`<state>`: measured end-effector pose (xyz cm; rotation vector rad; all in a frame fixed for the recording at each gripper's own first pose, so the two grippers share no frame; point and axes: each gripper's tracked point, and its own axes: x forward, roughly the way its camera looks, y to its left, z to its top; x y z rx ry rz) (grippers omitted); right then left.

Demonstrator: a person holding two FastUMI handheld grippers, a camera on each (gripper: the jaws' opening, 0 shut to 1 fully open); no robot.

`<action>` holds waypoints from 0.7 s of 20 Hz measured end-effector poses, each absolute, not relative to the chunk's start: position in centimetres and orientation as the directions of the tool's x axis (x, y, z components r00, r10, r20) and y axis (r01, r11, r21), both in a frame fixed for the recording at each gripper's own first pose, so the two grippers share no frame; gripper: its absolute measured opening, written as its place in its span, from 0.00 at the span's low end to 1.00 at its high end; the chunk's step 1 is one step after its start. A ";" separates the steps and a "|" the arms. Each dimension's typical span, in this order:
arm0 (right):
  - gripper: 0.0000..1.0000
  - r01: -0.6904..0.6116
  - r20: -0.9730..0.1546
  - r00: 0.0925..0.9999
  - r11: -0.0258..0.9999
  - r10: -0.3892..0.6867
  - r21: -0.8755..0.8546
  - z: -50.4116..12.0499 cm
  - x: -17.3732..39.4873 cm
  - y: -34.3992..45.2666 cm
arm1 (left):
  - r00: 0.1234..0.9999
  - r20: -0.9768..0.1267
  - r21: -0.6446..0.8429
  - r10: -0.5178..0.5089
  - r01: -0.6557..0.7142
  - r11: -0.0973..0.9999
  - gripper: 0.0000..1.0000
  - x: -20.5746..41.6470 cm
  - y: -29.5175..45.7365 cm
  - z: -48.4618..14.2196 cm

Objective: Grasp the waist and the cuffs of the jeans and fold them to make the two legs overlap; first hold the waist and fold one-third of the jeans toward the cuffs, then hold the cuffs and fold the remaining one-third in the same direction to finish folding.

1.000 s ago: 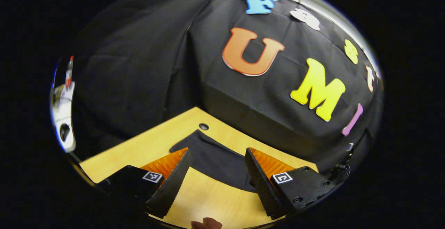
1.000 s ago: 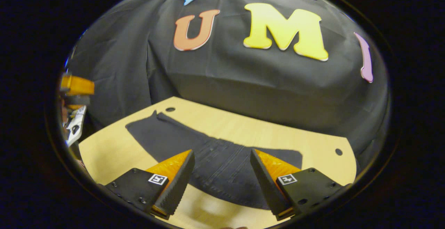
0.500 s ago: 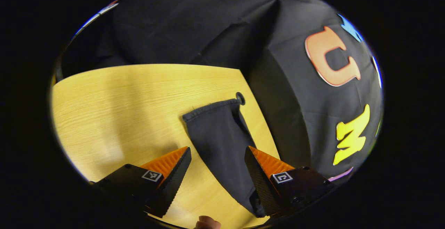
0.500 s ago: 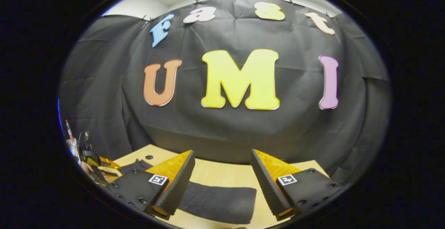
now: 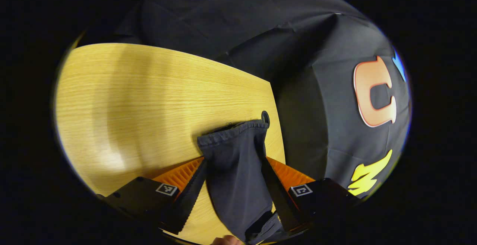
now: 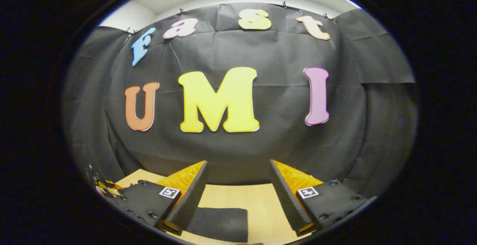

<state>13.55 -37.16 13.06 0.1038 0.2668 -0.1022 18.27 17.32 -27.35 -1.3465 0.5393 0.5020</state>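
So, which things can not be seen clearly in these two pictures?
- Left gripper view: whether the left gripper presses the dark denim jeans; the cloth lies over the gap and hides the contact.
- Left gripper view: the small round hole in the light wooden table is partly covered by the frayed cuff.
- Right gripper view: the jeans are cut off by the open right gripper and the lower edge.

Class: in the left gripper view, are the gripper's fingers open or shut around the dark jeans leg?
Open. The left gripper straddles the dark denim jeans leg, fingers spread either side of the cloth.
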 end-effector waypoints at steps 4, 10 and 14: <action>0.99 0.163 -0.285 0.949 0.984 -0.136 0.074 13.0 12.9 -39.6 | 0.757 -0.654 -0.757 -0.008 -0.654 0.005 0.34 19.4 17.1 -29.6; 0.98 0.196 -0.295 0.942 0.976 -0.161 0.094 13.4 11.7 -41.7 | 0.771 -0.624 -0.655 0.123 -0.603 0.454 0.05 19.3 15.3 -23.0; 0.99 0.206 -0.287 0.944 0.971 -0.163 0.124 13.9 10.8 -42.7 | 0.849 -0.515 -0.612 0.118 -0.461 0.643 0.04 20.2 10.5 -15.0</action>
